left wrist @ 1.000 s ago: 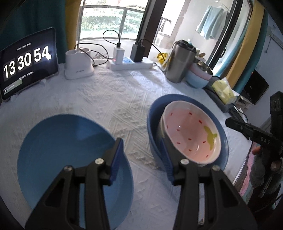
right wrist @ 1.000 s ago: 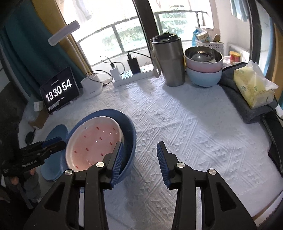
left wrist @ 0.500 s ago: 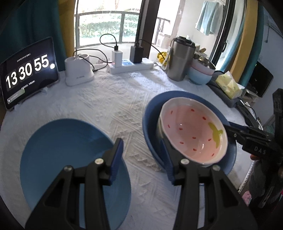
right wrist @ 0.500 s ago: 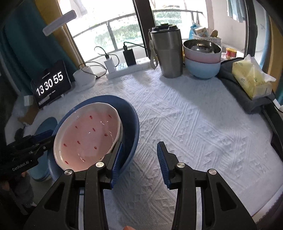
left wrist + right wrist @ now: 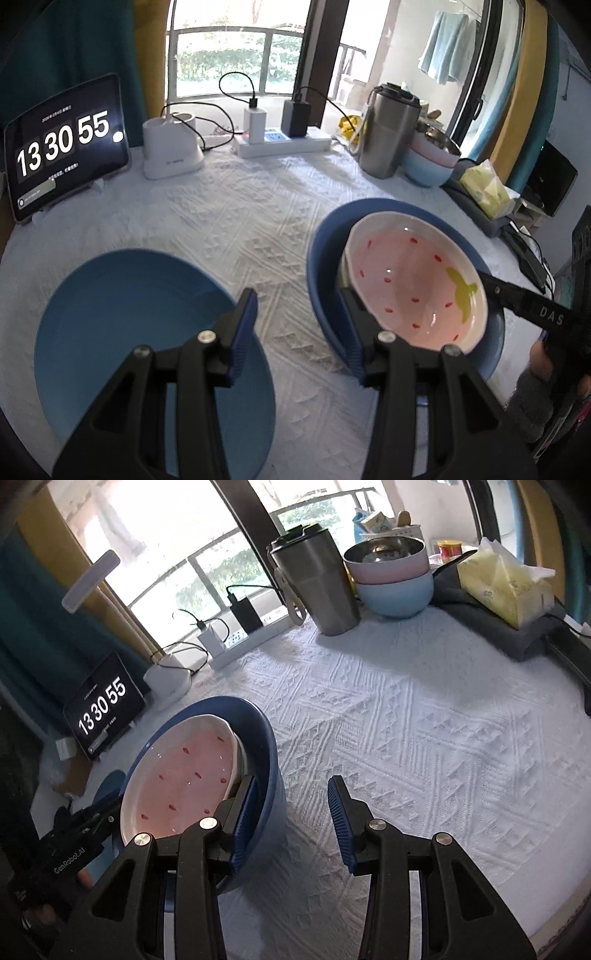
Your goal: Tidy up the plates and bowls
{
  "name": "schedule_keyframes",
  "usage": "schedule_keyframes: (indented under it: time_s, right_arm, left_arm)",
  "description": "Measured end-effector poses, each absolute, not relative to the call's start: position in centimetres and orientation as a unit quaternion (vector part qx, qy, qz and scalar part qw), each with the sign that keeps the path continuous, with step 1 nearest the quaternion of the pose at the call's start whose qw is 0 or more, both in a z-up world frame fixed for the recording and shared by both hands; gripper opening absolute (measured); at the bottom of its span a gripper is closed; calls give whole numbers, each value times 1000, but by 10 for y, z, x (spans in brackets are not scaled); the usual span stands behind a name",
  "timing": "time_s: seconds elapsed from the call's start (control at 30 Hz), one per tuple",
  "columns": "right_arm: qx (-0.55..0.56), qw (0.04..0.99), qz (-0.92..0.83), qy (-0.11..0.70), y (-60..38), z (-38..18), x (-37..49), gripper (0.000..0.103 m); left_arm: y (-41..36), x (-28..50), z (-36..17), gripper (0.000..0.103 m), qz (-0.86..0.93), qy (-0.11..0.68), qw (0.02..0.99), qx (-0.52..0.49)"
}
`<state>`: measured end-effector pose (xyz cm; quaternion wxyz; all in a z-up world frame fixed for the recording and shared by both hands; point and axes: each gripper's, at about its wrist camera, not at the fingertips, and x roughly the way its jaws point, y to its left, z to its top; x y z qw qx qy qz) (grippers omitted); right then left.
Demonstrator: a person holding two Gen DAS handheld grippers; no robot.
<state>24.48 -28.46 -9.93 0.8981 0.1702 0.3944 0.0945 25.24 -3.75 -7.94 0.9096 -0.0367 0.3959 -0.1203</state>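
A pink strawberry-pattern bowl [image 5: 410, 284] sits tilted inside a dark blue bowl [image 5: 325, 251] on the white cloth. It also shows in the right wrist view [image 5: 184, 771], inside the blue bowl [image 5: 266, 746]. A flat blue plate [image 5: 122, 314] lies to the left. My left gripper [image 5: 299, 332] is open, its right finger inside the blue bowl's near rim, next to the pink bowl. My right gripper [image 5: 291, 819] is open, its left finger inside the blue bowl's rim on the opposite side, its right finger outside.
At the back stand a tablet clock [image 5: 66, 147], a white charger base [image 5: 171, 151], a power strip [image 5: 284, 142], a steel tumbler [image 5: 388, 133] and stacked pink and light-blue bowls [image 5: 391, 576]. A tissue pack [image 5: 506, 579] lies on a dark cloth at the right.
The right gripper has closed in on the blue bowl until its left finger is inside the rim. The left gripper has shifted slightly; the bowls look nearer and more tilted in the right view.
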Motion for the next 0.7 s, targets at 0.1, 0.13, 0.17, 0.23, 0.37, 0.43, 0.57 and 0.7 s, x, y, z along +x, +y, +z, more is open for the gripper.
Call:
schedule_keyframes:
  time_s: [0.1,0.13,0.17,0.23,0.37,0.43,0.57,0.7]
  right_arm:
    - [180,897,91,392,-285,-99,244,41]
    - [184,897,90,392,-285,-100,244,41]
    - [185,897,89,391,-285,-100,244,41]
    - [185,897,90,391,-285,-100,244,41]
    - [182,900,91,385,-282,-99,241,34]
    - [172,905,92,379,-277,-97,239,25]
    - [151,913,92,368,-267,-93,237,13]
    - [156,916,91,359,-267,-94,235,13]
  left_arm:
    - [-36,251,-81,45,-119,392,911,-46]
    - [-37,251,-81,43,-119,390,912,-47]
    - [-37,251,-80,43,-119,390,912,-47]
    - [-37,250,-80,41,-119,388,913,-52]
    - [-43,246,-79,27,-124,377,917,-40]
    - [-50,244,-78,17,-127,369,920,-28]
    - [-49,244,-77,14,-128,366,921,-37]
    - [-49,242,-77,14,-126,360,924,-38]
